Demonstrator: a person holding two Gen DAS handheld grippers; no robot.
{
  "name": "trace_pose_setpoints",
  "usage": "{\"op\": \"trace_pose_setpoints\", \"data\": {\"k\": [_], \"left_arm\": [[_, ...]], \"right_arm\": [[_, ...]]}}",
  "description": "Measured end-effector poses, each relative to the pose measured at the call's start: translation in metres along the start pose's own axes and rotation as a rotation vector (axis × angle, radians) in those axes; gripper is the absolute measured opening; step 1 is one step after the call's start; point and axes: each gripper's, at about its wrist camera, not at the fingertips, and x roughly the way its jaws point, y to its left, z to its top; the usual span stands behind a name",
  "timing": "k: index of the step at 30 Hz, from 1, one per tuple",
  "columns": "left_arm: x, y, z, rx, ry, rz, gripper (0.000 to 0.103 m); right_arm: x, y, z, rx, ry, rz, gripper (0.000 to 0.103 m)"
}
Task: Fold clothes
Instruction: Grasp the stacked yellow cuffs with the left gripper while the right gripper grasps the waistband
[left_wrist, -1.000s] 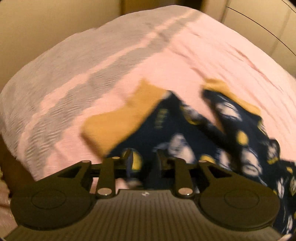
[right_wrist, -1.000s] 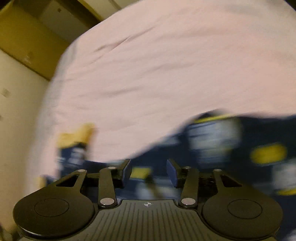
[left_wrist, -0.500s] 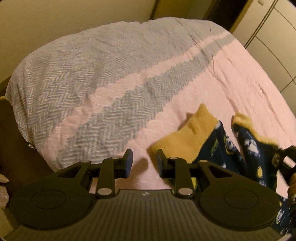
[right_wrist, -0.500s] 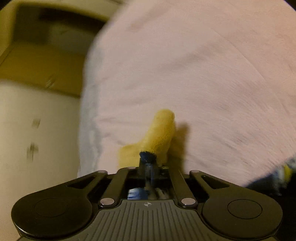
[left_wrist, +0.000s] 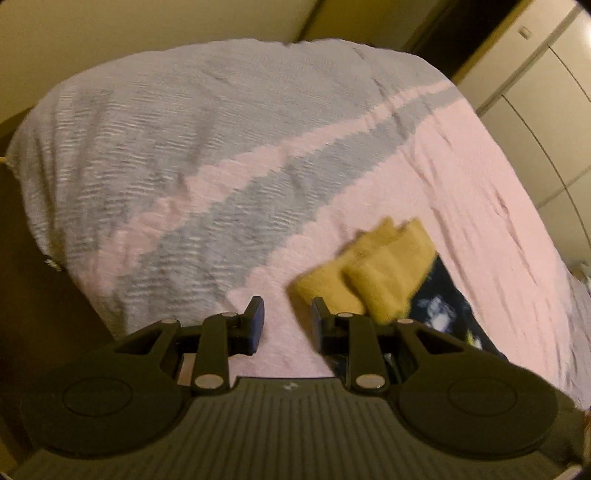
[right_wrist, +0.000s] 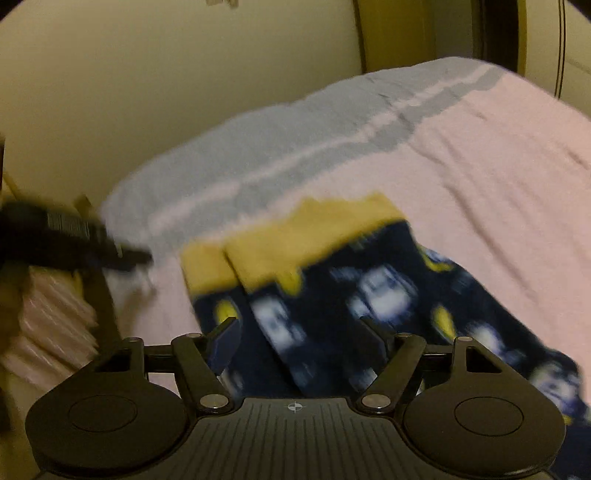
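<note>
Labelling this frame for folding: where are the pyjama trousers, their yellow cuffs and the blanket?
pyjama trousers (right_wrist: 369, 295), right wrist view, navy printed leg.
yellow cuffs (right_wrist: 295, 240), right wrist view, upper cuff.
blanket (left_wrist: 461, 177), left wrist view, bare pink area.

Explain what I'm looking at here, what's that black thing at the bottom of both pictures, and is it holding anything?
Each picture comes from a camera mounted on a hand-held gripper, looking forward along its two fingers. A person holds one in each hand. The left gripper is open over the pink and grey blanket, holding nothing. The right gripper is wide open above navy patterned pajama pants, whose two yellow cuffs lie side by side on the bed. The dark blurred shape at the left edge of the right view is probably the other gripper.
</note>
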Motion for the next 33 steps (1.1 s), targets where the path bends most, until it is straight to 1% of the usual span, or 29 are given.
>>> {"op": "trace_pose_setpoints", "data": {"k": [3,5,6,7,9,12,13,14,15,16,17,18,20,23,24,25,26,29,31,32,33], "left_arm": [[0.011,-0.012,0.002,-0.029,0.029,-0.086,0.023],[0.024,-0.021,0.003,-0.05,0.05,-0.124,0.025],[0.032,-0.025,0.003,-0.061,0.06,-0.136,0.027],[0.04,-0.028,0.003,-0.073,0.071,-0.148,0.029],[0.056,-0.029,0.003,-0.111,0.084,-0.151,0.029],[0.076,-0.027,0.005,-0.185,0.099,-0.157,0.029],[0.08,-0.026,0.005,-0.207,0.1,-0.161,0.026],[0.08,-0.026,0.006,-0.213,0.093,-0.169,0.022],[0.079,-0.026,0.008,-0.216,0.085,-0.177,0.001],[0.079,-0.027,0.009,-0.219,0.076,-0.186,0.002],[0.073,-0.029,0.011,-0.207,0.046,-0.202,0.002],[0.066,-0.033,0.014,-0.176,0.011,-0.227,0.002],[0.045,-0.041,0.018,-0.094,-0.069,-0.286,0.002],[0.008,-0.043,0.015,0.024,-0.202,-0.395,0.002],[-0.001,-0.04,0.011,0.061,-0.229,-0.399,0.002],[-0.004,-0.034,0.007,0.092,-0.23,-0.375,0.002],[0.001,-0.025,0.002,0.085,-0.201,-0.335,0.002],[0.023,0.006,-0.013,0.036,-0.099,-0.207,0.002],[0.017,0.008,-0.017,0.05,-0.132,-0.214,0.002],[0.013,0.008,-0.02,0.059,-0.153,-0.223,0.002],[0.015,0.007,-0.02,0.073,-0.151,-0.208,0.002]], "right_arm": [[-0.013,-0.011,-0.036,-0.055,0.063,-0.087,0.071],[-0.02,-0.014,-0.057,-0.114,0.125,-0.152,0.062],[-0.027,-0.016,-0.068,-0.129,0.148,-0.175,0.06],[-0.032,-0.02,-0.076,-0.122,0.162,-0.187,0.059],[-0.04,-0.024,-0.089,-0.09,0.167,-0.196,0.059],[-0.039,-0.026,-0.094,-0.078,0.163,-0.182,0.059],[-0.037,-0.024,-0.095,-0.083,0.16,-0.177,0.058],[-0.035,-0.022,-0.096,-0.091,0.157,-0.173,0.046],[-0.033,-0.021,-0.097,-0.098,0.154,-0.169,0.033],[-0.034,-0.019,-0.098,-0.1,0.148,-0.185,0.009],[-0.039,-0.02,-0.097,-0.09,0.13,-0.209,0.006],[-0.046,-0.023,-0.096,-0.065,0.1,-0.219,0.006],[-0.059,-0.028,-0.093,-0.024,0.04,-0.227,0.005],[-0.078,-0.024,-0.091,-0.056,-0.012,-0.209,0.005],[-0.08,-0.021,-0.091,-0.072,-0.005,-0.189,0.005],[-0.078,-0.016,-0.092,-0.094,0.02,-0.161,0.005],[-0.072,-0.012,-0.094,-0.12,0.053,-0.135,0.005],[-0.046,-0.003,-0.104,-0.173,0.142,-0.108,0.005],[-0.039,0.001,-0.105,-0.192,0.154,-0.109,0.005],[-0.04,0.002,-0.104,-0.193,0.141,-0.11,0.005],[-0.043,0.003,-0.103,-0.186,0.132,-0.096,0.005]]}}
